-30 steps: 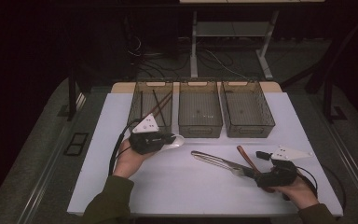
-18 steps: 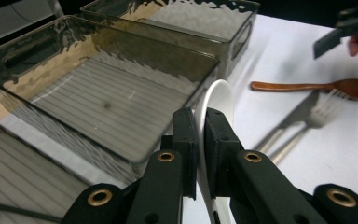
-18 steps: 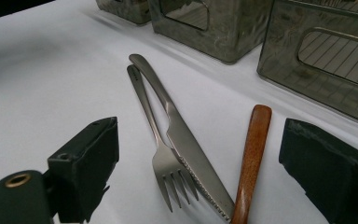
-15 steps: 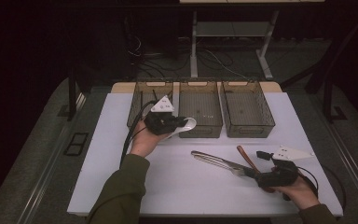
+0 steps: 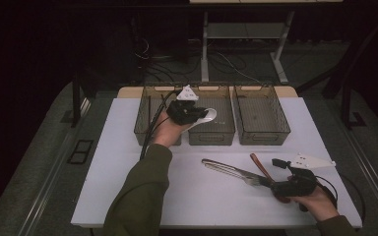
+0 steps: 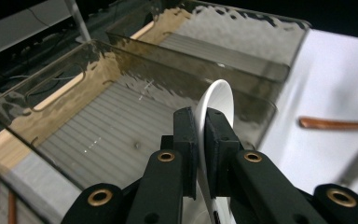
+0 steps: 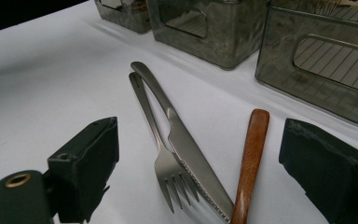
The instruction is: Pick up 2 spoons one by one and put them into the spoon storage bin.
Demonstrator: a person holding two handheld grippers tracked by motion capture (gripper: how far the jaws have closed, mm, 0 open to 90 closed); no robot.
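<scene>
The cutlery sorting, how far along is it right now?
Partly done. The left bin already holds thin brown sticks, chopsticks by the look. In hand: the left gripper is shut on a white spoon above the middle bin. Left to do: the fork, knife and wooden-handled utensil lie on the table before the open right gripper. The right bin looks empty.

Left tool (image 5: 197, 114) at frame centre, arm extended, jaws clamped; right tool (image 5: 270, 183) lower right, jaws wide apart
</scene>
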